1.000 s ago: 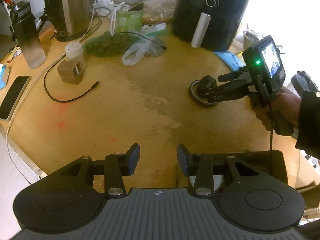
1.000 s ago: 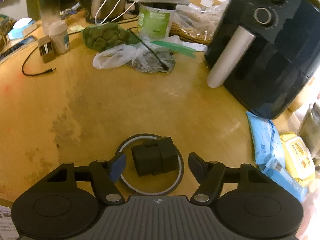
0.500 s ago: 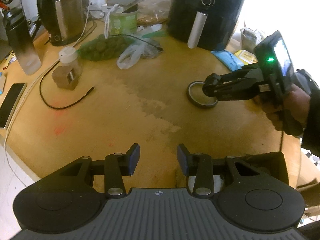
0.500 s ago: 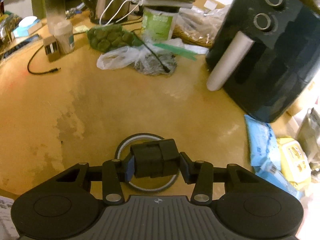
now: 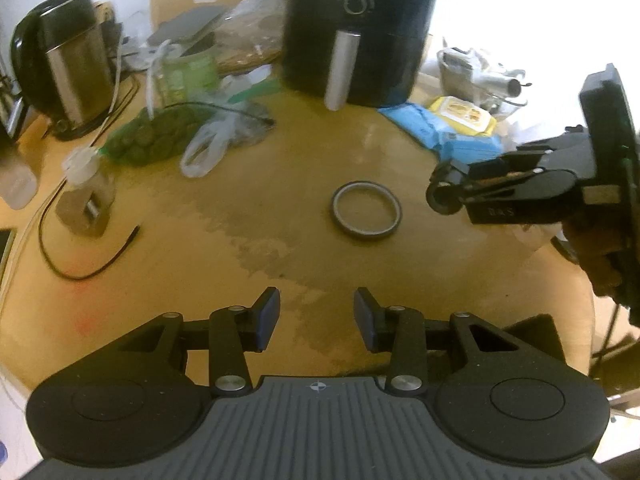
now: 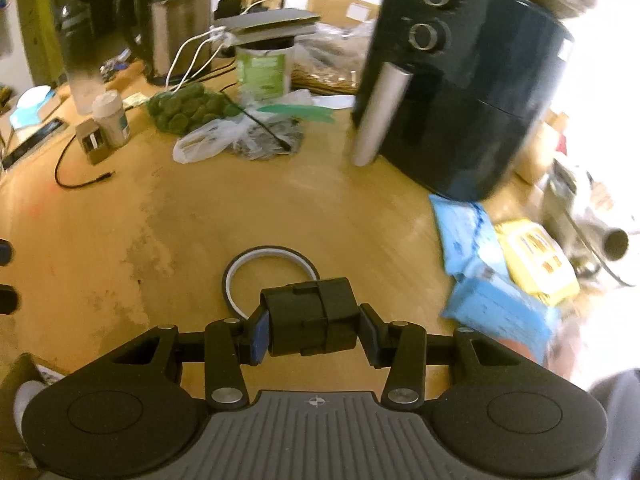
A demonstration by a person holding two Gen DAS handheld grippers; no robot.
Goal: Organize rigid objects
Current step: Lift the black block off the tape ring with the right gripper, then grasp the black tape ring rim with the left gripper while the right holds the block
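My right gripper (image 6: 315, 332) is shut on a black blocky plastic piece (image 6: 310, 312), and both pads press its sides. It hangs above the wooden table (image 6: 200, 220), just in front of a flat tape ring (image 6: 272, 266) that lies there with nothing inside it. The left wrist view has the right gripper (image 5: 450, 190) at the right, held by a hand and raised beside the ring (image 5: 366, 210). My left gripper (image 5: 316, 316) stands open over bare table near the front edge, with nothing between its fingers.
A black air fryer (image 5: 360, 28) stands at the back and a steel kettle (image 5: 64, 60) at the back left. Plastic bags (image 5: 180, 136), a green tub (image 6: 264, 68), blue and yellow wipe packs (image 6: 500, 264), a black cable (image 5: 80, 268) and a small brown box (image 5: 82, 212) crowd the table's edges.
The right gripper closed on the black piece inside the ring and lifted it out, moving to the right. The ring now lies bare. The left gripper shifted sideways and stayed open.
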